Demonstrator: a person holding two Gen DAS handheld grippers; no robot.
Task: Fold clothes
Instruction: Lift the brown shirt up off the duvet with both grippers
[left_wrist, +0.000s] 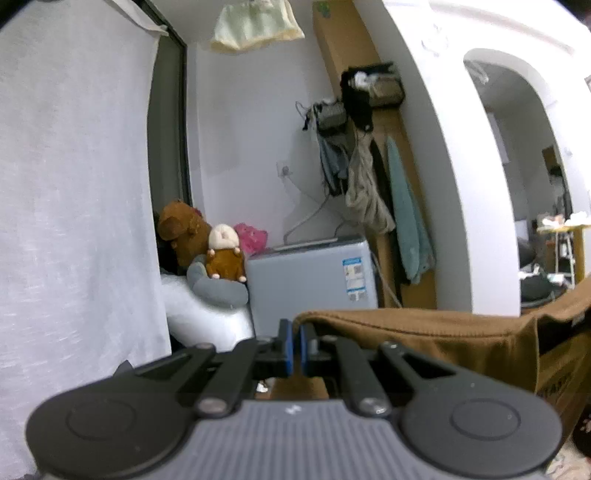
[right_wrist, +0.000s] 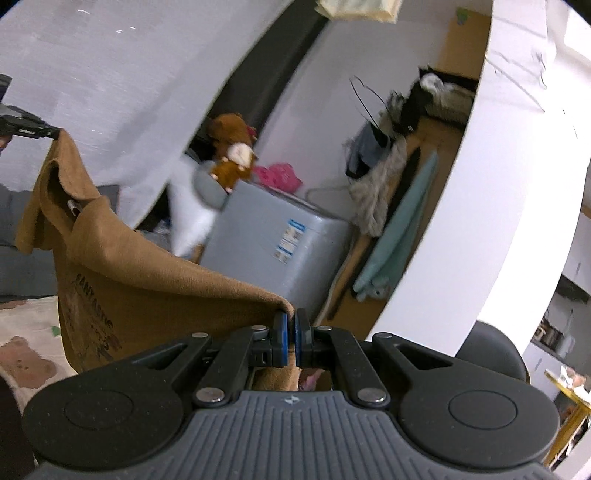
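- Left gripper (left_wrist: 294, 345) clamped tight on one corner of brown shirt (left_wrist: 424, 332)
- Right gripper (right_wrist: 290, 338) pinched on opposite corner
- Shirt hanging airborne between both, sagging mid-span
- Keep edge taut, corners level before laying flat

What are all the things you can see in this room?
brown shirt: one, brown with dark print, stretched in the air between both grippers
washing machine: one, grey, by the far wall
plush toys: a few, brown, pink and grey, beside and on the washing machine
curtain: one, white, at the left
hanging clothes: several, beige, teal and dark, on a wooden board
pale yellow cloth: one, hanging overhead
bear-print blanket: one, cream, below the shirt
left gripper: black with blue pads, shut on the shirt
right gripper: the same, shut on the shirt
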